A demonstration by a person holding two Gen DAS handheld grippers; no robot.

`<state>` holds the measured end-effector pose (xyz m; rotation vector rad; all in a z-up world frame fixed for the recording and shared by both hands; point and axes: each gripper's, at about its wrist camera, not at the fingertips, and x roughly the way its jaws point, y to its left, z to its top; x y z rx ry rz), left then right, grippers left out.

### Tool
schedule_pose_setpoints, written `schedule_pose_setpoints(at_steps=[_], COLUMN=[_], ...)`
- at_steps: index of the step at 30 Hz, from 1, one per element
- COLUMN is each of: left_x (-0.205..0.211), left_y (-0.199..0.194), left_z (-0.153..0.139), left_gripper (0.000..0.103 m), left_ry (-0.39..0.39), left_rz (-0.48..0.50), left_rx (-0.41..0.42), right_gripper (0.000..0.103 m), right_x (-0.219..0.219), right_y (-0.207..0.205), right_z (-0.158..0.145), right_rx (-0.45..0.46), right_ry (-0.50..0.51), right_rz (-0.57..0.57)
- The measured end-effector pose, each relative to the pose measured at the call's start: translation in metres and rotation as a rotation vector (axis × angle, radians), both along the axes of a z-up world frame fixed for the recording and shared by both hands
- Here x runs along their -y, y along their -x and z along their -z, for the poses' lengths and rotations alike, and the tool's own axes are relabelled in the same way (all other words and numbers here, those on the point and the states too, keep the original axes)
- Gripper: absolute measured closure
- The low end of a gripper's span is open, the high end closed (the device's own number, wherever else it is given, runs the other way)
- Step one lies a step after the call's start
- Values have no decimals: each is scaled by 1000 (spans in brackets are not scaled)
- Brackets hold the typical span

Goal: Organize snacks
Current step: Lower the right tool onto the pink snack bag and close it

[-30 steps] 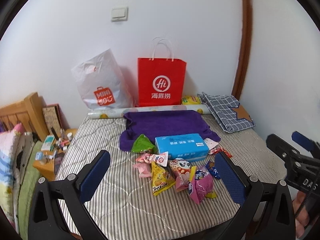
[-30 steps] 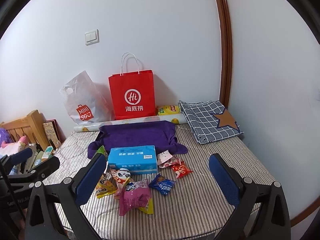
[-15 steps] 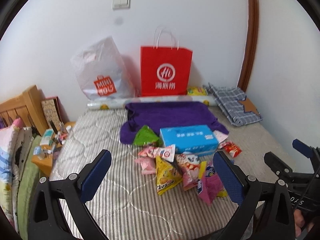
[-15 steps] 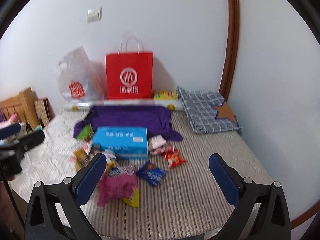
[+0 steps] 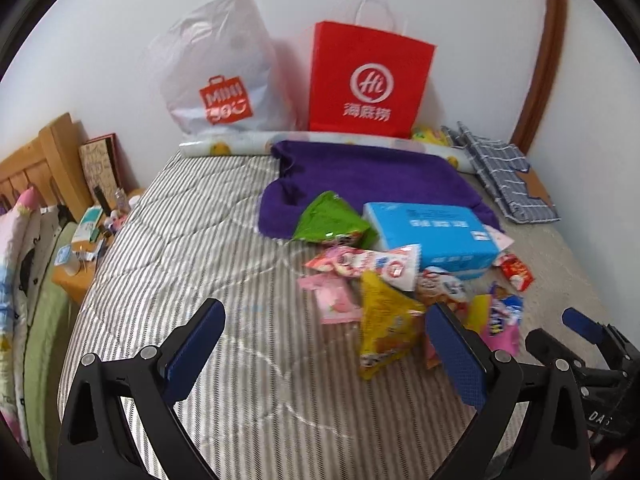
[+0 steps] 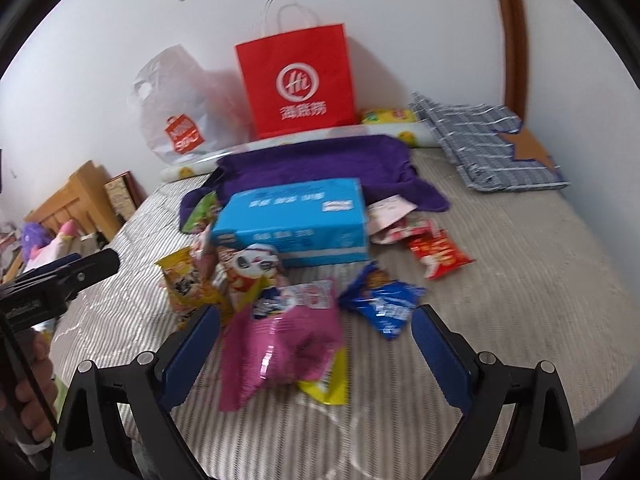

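Down on the striped mattress (image 6: pixel 520 280) the snacks sit in a loose heap just in front of the blue tissue box (image 6: pixel 296 220). Between my right claw's (image 6: pixel 316 340) fingers lies the pink packet (image 6: pixel 280 344), long axis running from me toward the box, its printed end pointing away; the jaws are closing from nearly full width, pads not touching it. A yellow packet (image 6: pixel 328 384) peeks from under its near right corner, mostly covered. The blue packet (image 6: pixel 384 304) lies just right, slanted, and the red packet (image 6: pixel 438 254) farther right with bare mattress around it. My left claw (image 5: pixel 324 344) stands wide with nothing in it, over open stripes, the yellow pouch (image 5: pixel 386 328) beside its right finger, tip pointing away. Behind, the purple cloth (image 5: pixel 372 180) and red paper bag (image 5: pixel 370 80) back onto the wall. Everything's motion-blurred; labels unreadable.
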<state>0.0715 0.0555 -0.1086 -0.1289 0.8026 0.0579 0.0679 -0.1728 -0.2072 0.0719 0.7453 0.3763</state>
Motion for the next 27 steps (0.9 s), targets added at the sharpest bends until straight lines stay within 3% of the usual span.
schedule_pose_setpoints(at_steps=[3, 12, 14, 19, 23, 27], left_x=[-8, -13, -10, -3, 4, 18], left_y=[-5, -18, -22, -29, -29, -35], left_z=[6, 26, 30, 40, 41, 45], left_gripper=[3, 3, 3, 5, 5, 13], left_ry=[13, 33, 40, 111, 175, 169], left_rz=[0, 47, 62, 136, 196, 237], left_rx=[-17, -59, -70, -89, -84, -111], right_gripper=[14, 15, 37, 41, 41, 41], right_x=[-8, -25, -26, -18, 4, 28], right_y=[-14, -32, -29, -11, -7, -9], right_z=[19, 52, 51, 30, 14, 8], right_rx=[-65, -163, -163, -84, -42, -9], right_ry=[0, -33, -56, -15, -44, -42], right_rz=[-18, -96, -139, -126, -82, -2])
